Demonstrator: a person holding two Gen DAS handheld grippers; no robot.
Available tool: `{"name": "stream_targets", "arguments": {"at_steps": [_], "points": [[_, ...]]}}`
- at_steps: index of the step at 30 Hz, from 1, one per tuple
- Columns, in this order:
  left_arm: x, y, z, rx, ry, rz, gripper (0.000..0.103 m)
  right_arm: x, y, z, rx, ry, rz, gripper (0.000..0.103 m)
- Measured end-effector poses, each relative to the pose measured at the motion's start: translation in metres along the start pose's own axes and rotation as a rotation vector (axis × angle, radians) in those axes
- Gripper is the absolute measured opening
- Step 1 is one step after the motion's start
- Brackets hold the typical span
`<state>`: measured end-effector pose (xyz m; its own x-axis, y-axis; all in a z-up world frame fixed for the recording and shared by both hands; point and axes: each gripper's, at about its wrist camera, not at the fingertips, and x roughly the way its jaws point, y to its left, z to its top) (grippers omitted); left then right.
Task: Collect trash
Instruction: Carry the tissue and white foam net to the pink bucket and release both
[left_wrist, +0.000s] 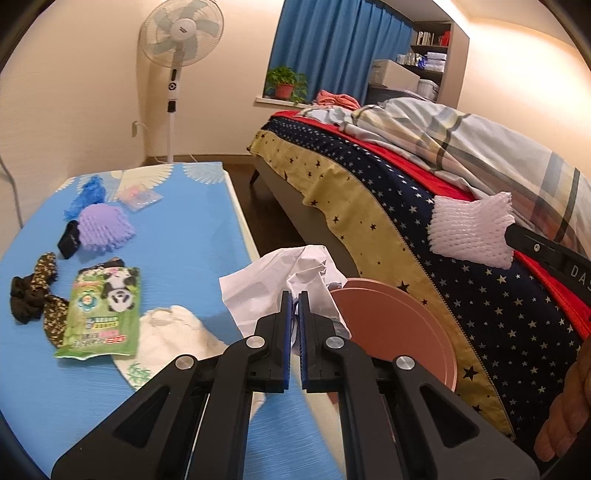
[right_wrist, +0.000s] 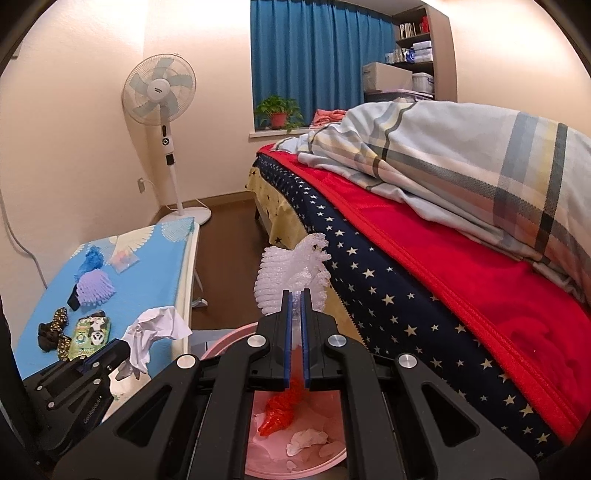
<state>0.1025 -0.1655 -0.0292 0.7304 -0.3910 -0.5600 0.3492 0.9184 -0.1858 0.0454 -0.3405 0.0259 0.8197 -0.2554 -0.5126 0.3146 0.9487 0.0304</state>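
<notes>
crumpled white paper (left_wrist: 280, 280) is pinched between the closed jaws of our left gripper (left_wrist: 294, 299), held just past the edge of the blue-covered table (left_wrist: 192, 236) and beside the pink bin (left_wrist: 402, 325), which stands on the floor between the table and the bed (left_wrist: 443, 280). our right gripper (right_wrist: 294, 299) is clenched on a white foam fruit net (right_wrist: 288, 280), which it holds above the open pink bin (right_wrist: 229, 343) (inside the bin we see a red plastic scrap (right_wrist: 280, 410) and some pale bits of paper (right_wrist: 306, 439)).

more clutter lies on the table: a green snack packet with panda pictures (left_wrist: 101, 314), a purple foam net (left_wrist: 105, 229), a blue crumpled plastic piece (left_wrist: 86, 195), a small clear wrapper (left_wrist: 139, 195), a black and gold patterned cloth (left_wrist: 38, 299), a small black item (left_wrist: 70, 240) touching the purple net, and a white cloth (left_wrist: 177, 332) near the table's front edge.

behind it all stand a white pedestal fan (left_wrist: 181, 37), blue curtains (left_wrist: 332, 48) and a potted plant (left_wrist: 286, 83) on the sill.
</notes>
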Motion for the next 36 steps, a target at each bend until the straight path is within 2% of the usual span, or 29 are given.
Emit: {"name": "stream_targets", "arguments": {"at_steps": [10,27,29,31,33,36], "points": [[0.023,-0.032,-0.01,0.045,0.05,-0.085,0.003,0.009,-0.014,-0.005,0.035,0.041,-0.035,0.005],[0.049,-0.051,-0.029,0.076,0.16,-0.148,0.004,0.02,-0.022,-0.009,0.06,0.084,-0.064,0.009],[0.05,-0.05,-0.029,0.072,0.167,-0.154,0.005,0.021,-0.023,-0.01,0.068,0.088,-0.071,0.017],[0.051,-0.05,-0.03,0.072,0.169,-0.151,0.009,0.02,-0.024,-0.009,0.074,0.084,-0.076,0.032],[0.049,-0.048,-0.03,0.067,0.165,-0.148,0.015,0.02,-0.025,-0.009,0.076,0.081,-0.079,0.036],[0.046,-0.043,-0.028,0.053,0.159,-0.145,0.015,0.019,-0.024,-0.009,0.076,0.08,-0.077,0.037]]}}
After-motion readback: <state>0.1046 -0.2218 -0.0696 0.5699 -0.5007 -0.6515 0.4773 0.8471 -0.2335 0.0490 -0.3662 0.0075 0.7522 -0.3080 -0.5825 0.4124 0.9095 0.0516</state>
